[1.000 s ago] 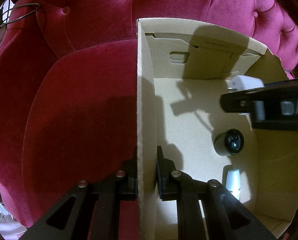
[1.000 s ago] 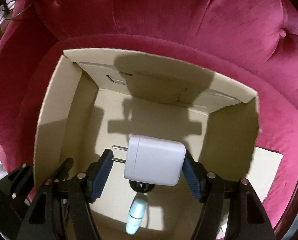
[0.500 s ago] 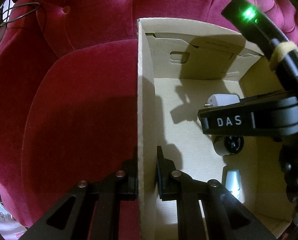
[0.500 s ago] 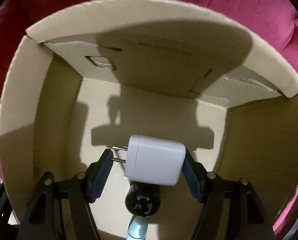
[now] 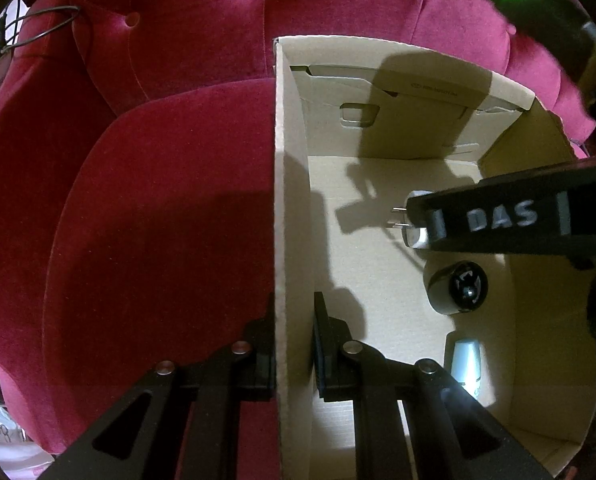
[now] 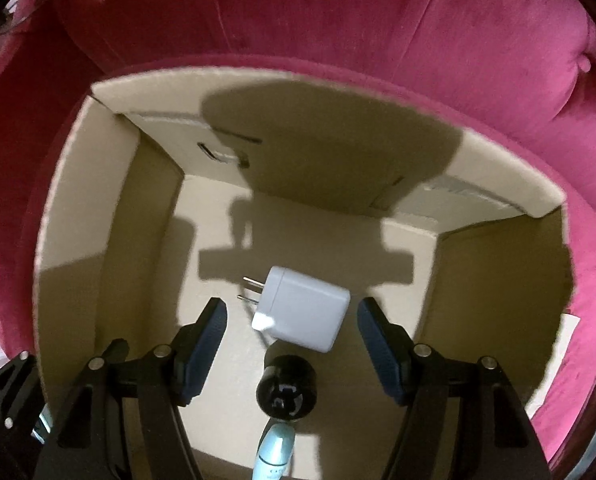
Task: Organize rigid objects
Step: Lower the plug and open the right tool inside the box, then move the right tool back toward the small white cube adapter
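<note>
Lying on matte cardboard box floor: boxy white charger, right tongs spread.

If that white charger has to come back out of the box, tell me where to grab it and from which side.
Grip the white charger across its two broad flat faces, coming straight down from above. It lies tilted on the cardboard box floor, prongs pointing left, so probably avoid that end. The right gripper already hangs open around it; the black-capped cylinder sits close on the near side.
</note>
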`<state>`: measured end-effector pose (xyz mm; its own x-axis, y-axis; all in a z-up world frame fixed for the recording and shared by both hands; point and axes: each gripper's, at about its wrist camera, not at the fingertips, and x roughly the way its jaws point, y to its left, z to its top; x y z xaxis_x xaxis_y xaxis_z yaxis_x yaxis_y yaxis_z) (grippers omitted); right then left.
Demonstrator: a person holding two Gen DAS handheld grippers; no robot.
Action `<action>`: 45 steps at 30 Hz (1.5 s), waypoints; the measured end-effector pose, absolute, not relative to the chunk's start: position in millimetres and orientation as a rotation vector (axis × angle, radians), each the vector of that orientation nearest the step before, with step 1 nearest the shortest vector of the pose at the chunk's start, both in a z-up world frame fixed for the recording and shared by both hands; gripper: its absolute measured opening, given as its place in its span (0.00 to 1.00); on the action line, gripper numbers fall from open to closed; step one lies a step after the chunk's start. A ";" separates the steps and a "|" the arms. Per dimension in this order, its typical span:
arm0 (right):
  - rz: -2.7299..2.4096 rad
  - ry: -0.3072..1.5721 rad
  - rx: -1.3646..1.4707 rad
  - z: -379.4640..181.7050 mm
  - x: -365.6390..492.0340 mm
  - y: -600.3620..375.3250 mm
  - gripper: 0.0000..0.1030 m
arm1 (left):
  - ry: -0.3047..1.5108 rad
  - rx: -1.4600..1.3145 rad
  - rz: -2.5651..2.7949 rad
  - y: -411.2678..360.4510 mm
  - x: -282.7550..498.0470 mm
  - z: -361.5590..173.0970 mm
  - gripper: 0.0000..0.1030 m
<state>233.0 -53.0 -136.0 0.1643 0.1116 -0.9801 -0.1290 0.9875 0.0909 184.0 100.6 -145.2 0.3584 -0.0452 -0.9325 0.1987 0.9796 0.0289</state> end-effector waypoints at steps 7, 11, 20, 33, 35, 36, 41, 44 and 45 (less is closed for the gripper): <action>0.151 1.363 -0.005 -110.4 222.7 -68.8 0.69 | 1.194 0.146 -0.158 100.2 183.6 -145.9 0.14; 0.135 1.338 -0.005 -95.9 215.2 -70.1 0.69 | 1.197 0.138 -0.160 101.4 184.6 -145.6 0.14; 0.098 1.296 0.014 -64.7 208.4 -87.5 0.69 | 1.195 0.149 -0.157 100.3 185.1 -144.9 0.14; 0.034 1.260 0.057 -50.5 190.3 -140.6 0.70 | 1.193 0.153 -0.154 99.0 183.7 -143.7 0.14; 0.022 1.260 0.063 -52.4 187.9 -148.4 0.71 | 1.193 0.154 -0.154 99.0 183.6 -143.8 0.14; 0.016 1.261 0.064 -53.5 186.6 -151.7 0.72 | 1.193 0.155 -0.154 99.0 183.7 -143.7 0.14; -0.011 1.257 0.064 -60.0 177.4 -170.0 0.78 | 1.193 0.156 -0.154 98.9 183.8 -144.2 0.14; -0.027 1.259 0.064 -65.6 170.6 -180.5 0.81 | 1.193 0.158 -0.154 99.0 184.0 -144.4 0.14; -0.033 1.260 0.065 -67.6 168.1 -183.9 0.81 | 1.193 0.158 -0.153 99.0 184.0 -144.4 0.14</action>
